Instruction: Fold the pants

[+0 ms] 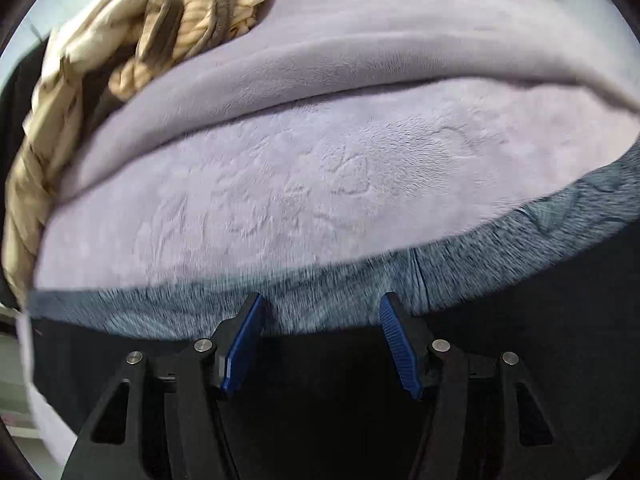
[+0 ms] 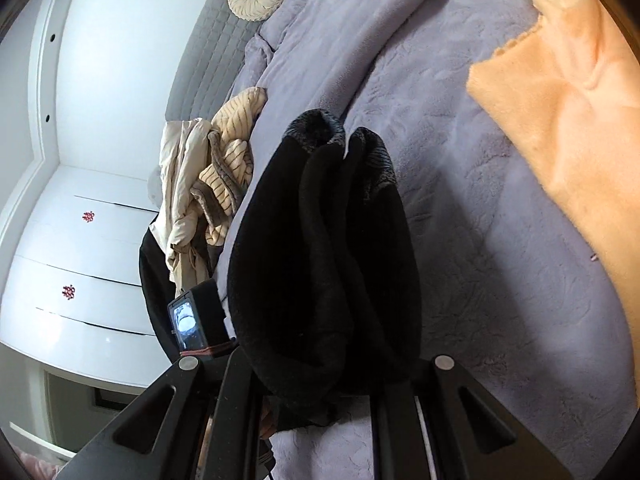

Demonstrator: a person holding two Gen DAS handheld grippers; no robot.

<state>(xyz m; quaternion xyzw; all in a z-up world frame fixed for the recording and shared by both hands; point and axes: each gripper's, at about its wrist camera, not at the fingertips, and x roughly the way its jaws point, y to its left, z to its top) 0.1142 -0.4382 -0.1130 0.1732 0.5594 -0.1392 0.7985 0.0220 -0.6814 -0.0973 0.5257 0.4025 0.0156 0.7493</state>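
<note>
The right gripper (image 2: 328,376) is clamped on the black pants (image 2: 320,264), which bunch over its fingers, while the left gripper (image 1: 320,336) grips their fleecy edge above the blanket (image 1: 280,184).

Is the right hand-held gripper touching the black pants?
Touching. The right wrist view shows the right hand-held gripper shut on the black pants, with bunched cloth bulging out from between its fingers.

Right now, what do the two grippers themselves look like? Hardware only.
The left gripper has black angular linkage arms with triangular cut-outs and round silver pivot pins; its fingers carry ribbed blue pads. The right gripper shows the same black cut-out arms and silver pins, but its pads are hidden. In the right wrist view a small black camera block with a lit screen shows at lower left.
</note>
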